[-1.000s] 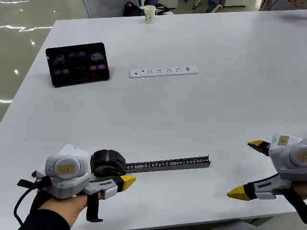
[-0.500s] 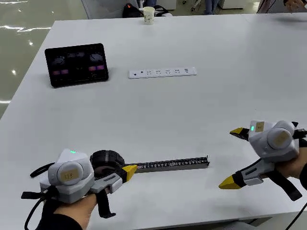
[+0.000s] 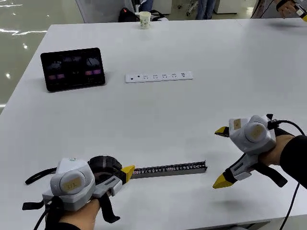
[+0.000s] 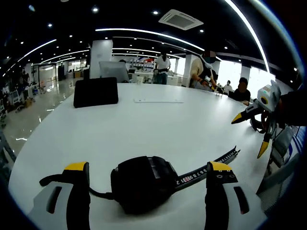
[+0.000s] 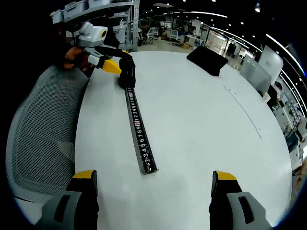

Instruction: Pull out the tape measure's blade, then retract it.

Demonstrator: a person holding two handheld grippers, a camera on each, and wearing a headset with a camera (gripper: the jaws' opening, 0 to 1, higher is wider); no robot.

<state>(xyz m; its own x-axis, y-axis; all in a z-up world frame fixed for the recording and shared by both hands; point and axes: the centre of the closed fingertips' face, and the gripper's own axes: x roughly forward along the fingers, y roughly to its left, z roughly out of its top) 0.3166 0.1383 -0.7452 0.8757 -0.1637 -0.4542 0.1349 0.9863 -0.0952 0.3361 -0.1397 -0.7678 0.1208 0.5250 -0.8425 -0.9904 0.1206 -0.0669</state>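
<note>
A black tape measure case lies near the table's front edge, its blade drawn out to the right and flat on the white table. My left gripper is open, with its yellow-tipped jaws on either side of the case and apart from it. My right gripper is open just right of the blade's end. In the right gripper view the blade runs away from the jaws toward the case, and its end hook lies between the open jaws.
A dark tablet stands at the back left. A white power strip lies at mid-table and a paper cup sits at the far edge. A grey mesh chair stands beside the table.
My right gripper has moved left, closer to the blade's end. The left gripper has stayed by the case, and the blade's length looks the same.
</note>
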